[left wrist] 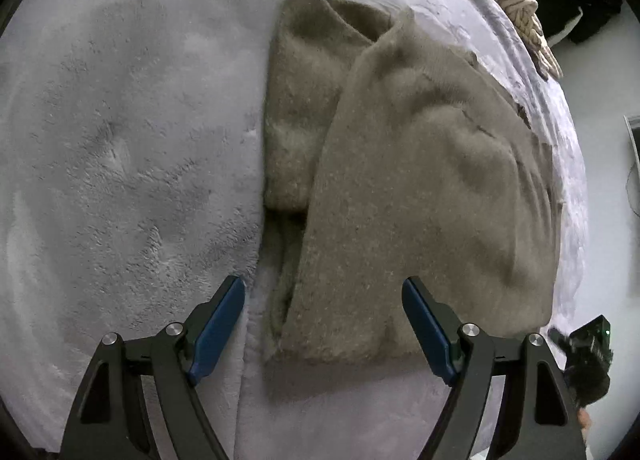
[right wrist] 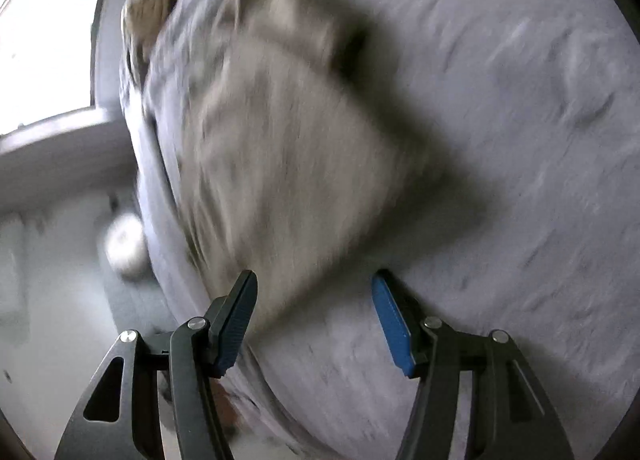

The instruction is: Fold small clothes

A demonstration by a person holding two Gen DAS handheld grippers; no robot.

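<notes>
A beige knitted garment (left wrist: 400, 180) lies partly folded on a grey fleece blanket (left wrist: 120, 140), with one flap laid over the rest. My left gripper (left wrist: 323, 320) is open and empty, its blue pads just above the garment's near edge. In the right wrist view, which is blurred by motion, the same garment (right wrist: 288, 148) lies ahead. My right gripper (right wrist: 314, 316) is open and empty, close to the garment's near corner. The right gripper also shows at the lower right of the left wrist view (left wrist: 588, 352), too small to read.
The bed's edge (right wrist: 160, 180) runs along the left of the right wrist view, with floor and a pale round object (right wrist: 126, 248) below it. A heap of other clothes (left wrist: 520, 8) lies at the far edge of the bed. A bright window (right wrist: 44, 40) is at far left.
</notes>
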